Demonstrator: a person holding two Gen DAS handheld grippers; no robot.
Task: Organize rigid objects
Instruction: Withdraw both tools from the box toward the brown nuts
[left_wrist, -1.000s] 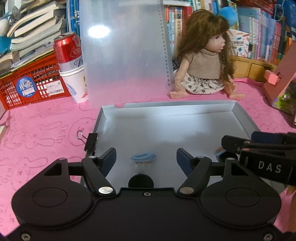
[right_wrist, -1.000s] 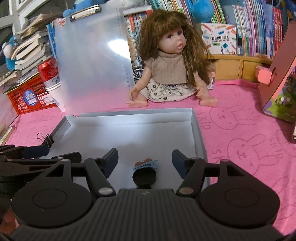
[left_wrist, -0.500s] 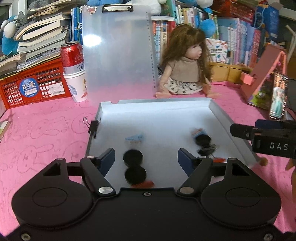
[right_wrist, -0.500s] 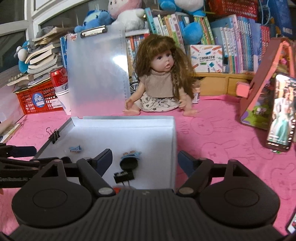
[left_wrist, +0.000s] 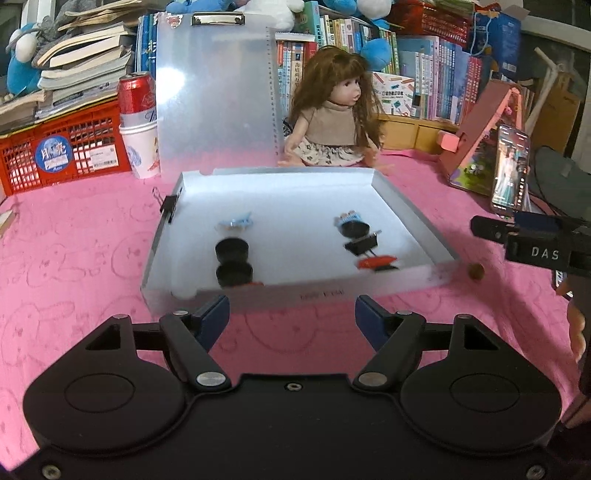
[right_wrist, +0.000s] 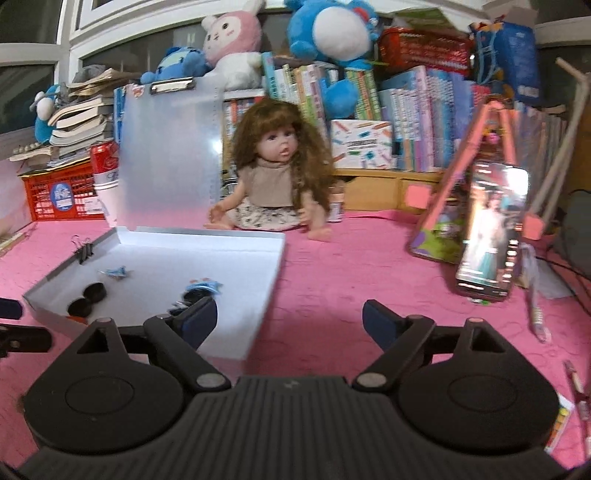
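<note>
Now pulled back: both grippers sit on the near side of the white tray (left_wrist: 413, 206), above the pink cloth (left_wrist: 74, 236), where a second ago their fingers reached in over the tray floor.
Left gripper: the left gripper (left_wrist: 291, 317) is spread wide with nothing between its blue pads, hovering just short of the tray's near wall.
Right gripper: the right gripper (right_wrist: 290, 319) is likewise spread and empty, off the tray's right near corner; from the left view it shows at the right edge (left_wrist: 517, 236).
Left group in tray: two black caps (left_wrist: 232, 260) lie one behind the other, with a blue clip (left_wrist: 236, 222) just beyond them.
Right group in tray: a blue-topped black cap (left_wrist: 351, 225), a black binder clip (left_wrist: 364, 245) and a small red piece (left_wrist: 376, 262) lie in a line toward the near right corner.
Stray: a small brown ball (left_wrist: 476, 272) lies on the cloth just outside that corner.
Difference from earlier: more of the tray and room is in view; the pieces look unmoved.
Meaning: probably both items are released and the placing is done, with the brown ball perhaps left to collect.
</note>
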